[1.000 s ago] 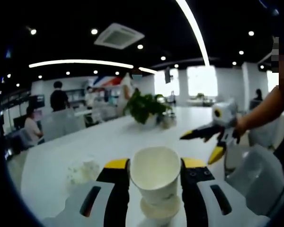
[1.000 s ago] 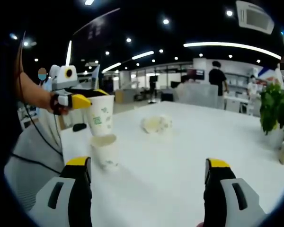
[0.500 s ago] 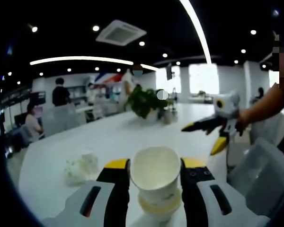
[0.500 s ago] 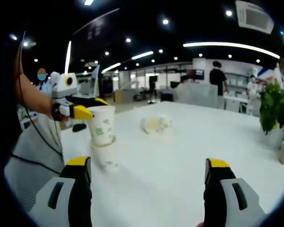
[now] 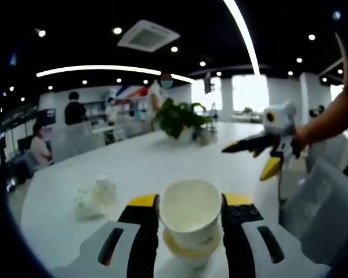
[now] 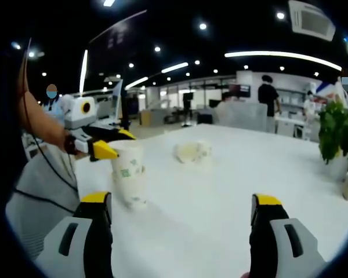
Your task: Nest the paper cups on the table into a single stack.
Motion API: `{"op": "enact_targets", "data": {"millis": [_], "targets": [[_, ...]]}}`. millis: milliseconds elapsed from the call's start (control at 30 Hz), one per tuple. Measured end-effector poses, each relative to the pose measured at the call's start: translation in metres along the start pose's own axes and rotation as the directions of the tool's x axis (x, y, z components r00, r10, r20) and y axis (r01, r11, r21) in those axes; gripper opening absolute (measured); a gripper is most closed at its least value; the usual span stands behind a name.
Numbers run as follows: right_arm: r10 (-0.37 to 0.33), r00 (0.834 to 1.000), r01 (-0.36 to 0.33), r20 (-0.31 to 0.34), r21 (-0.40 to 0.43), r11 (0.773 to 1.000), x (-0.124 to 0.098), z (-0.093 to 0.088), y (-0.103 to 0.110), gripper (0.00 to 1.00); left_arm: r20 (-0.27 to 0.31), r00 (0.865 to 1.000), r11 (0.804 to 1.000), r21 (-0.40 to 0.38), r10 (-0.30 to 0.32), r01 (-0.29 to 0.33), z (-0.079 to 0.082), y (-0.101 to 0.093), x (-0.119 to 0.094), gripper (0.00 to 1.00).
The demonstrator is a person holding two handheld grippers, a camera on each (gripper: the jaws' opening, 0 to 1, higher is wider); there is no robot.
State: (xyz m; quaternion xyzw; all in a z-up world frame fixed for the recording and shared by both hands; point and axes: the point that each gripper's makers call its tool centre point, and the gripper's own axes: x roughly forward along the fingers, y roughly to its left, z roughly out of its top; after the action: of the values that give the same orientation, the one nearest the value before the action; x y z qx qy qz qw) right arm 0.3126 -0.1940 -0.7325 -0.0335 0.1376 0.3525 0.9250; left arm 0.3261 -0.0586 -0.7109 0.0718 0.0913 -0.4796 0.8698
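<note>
Cups [image 6: 129, 179] nested on white table [image 6: 220, 197], left claw [image 5: 190, 209] gripping; right claw [image 6: 182, 208] agape, empty.

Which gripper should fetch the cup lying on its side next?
Right gripper, probably: its jaws are open and empty, facing the tipped cup. The left gripper is shut on the held cup, which sits nested in the standing cup.

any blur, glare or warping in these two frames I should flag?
Left gripper view: fisheye bends the ceiling light strip into an arc; the windows blow out white; the held cup is soft. Right gripper view: the lying cup is hazy, and the white table shows almost no shadow.
</note>
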Motion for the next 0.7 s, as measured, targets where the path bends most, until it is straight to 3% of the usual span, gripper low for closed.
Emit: {"op": "enact_targets", "data": {"millis": [100, 567, 700], "targets": [[0.001, 1.000, -0.001, -0.001, 0.000, 1.000, 0.000, -0.001, 0.001, 0.98, -0.029, 1.000, 0.999, 0.031, -0.009, 0.010, -0.008, -0.002, 0.002, 0.40], [0.006, 1.000, -0.006, 0.000, -0.001, 1.000, -0.001, -0.001, 0.004, 0.98, -0.096, 0.995, 1.000, 0.017, -0.022, 0.024, -0.031, -0.004, 0.003, 0.41], [0.006, 1.000, -0.006, 0.001, -0.001, 1.000, 0.000, -0.001, 0.003, 0.98, -0.125, 0.992, 0.998, 0.055, -0.030, 0.037, -0.038, -0.008, 0.003, 0.42]]}}
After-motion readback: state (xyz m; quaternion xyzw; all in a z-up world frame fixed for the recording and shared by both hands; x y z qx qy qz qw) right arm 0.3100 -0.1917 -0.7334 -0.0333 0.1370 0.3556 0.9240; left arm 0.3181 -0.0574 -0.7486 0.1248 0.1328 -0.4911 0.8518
